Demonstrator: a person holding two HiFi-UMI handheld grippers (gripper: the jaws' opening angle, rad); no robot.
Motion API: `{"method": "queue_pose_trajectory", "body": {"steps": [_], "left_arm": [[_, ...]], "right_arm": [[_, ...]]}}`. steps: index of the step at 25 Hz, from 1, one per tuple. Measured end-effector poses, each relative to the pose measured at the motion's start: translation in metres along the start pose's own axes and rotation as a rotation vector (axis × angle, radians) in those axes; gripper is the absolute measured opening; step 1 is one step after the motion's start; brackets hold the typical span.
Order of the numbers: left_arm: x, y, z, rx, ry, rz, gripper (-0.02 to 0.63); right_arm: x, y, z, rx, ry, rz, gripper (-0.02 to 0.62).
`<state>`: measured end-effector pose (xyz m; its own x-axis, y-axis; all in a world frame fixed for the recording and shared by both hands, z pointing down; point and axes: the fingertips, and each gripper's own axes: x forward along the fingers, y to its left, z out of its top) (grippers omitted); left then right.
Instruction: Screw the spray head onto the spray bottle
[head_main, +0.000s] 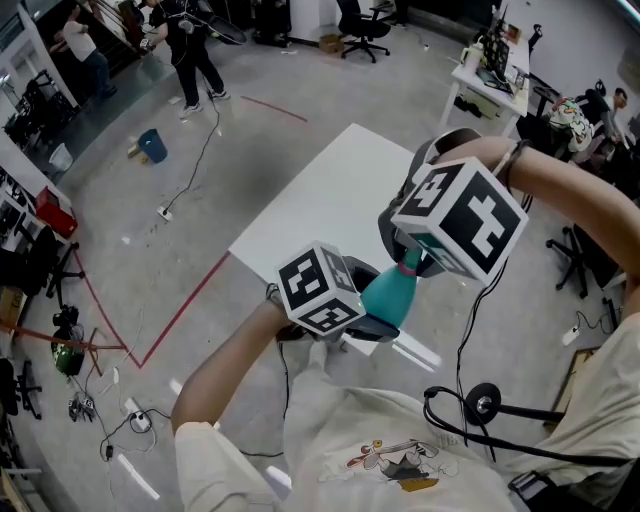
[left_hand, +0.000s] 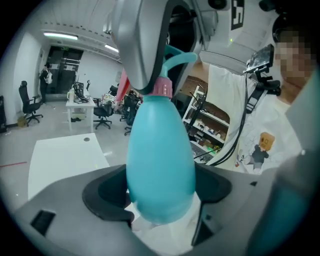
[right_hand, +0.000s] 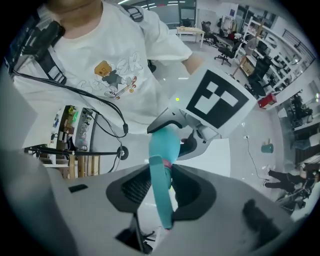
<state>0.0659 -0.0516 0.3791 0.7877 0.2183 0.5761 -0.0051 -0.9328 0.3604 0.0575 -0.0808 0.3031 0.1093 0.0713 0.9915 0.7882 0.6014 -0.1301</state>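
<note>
Spray bottle (head_main: 388, 293) tilts neck-up in left claw (left_hand: 160, 194), spray head (left_hand: 177, 56) topmost.

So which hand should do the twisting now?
Right. The right tool grips the spray head on top of the bottle, so it can probably turn it. The left tool clamps the bottle's body, better for holding it steady.

The bottle (left_hand: 160, 170) is smooth teal plastic with a soft sheen. At its twelve o'clock is a pink plastic collar (left_hand: 161, 87). The spray head (right_hand: 161, 210) is the same teal plastic. Left gripper (left_hand: 160, 196) and right gripper (right_hand: 164, 192) are matt grey plastic, the right's pads (right_hand: 137, 187) ridged. The table (head_main: 320, 200) is white, smooth and matt. The shirt (right_hand: 125, 45) is soft white cloth. The floor (head_main: 200, 200) is grey and faintly glossy.
</note>
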Motion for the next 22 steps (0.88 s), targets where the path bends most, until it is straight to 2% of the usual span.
{"method": "queue_pose_trajectory", "body": {"steps": [7,11,15,22], "left_arm": [[-0.010,0.008,0.012,0.051,-0.132,0.159,0.400],[-0.019,0.020,0.018,0.073,-0.175,0.296,0.400],[-0.023,0.034,0.022,0.092,-0.157,0.463,0.400],[-0.027,0.073,0.013,0.062,-0.136,0.733,0.399]], "right_arm": [[-0.015,-0.005,0.005,0.019,-0.066,-0.036,0.130],[-0.022,-0.012,0.004,0.039,-0.069,-0.057,0.130],[-0.024,-0.015,-0.002,0.063,-0.051,-0.080,0.130],[-0.008,-0.031,-0.018,0.273,0.049,-0.138,0.130]]}}
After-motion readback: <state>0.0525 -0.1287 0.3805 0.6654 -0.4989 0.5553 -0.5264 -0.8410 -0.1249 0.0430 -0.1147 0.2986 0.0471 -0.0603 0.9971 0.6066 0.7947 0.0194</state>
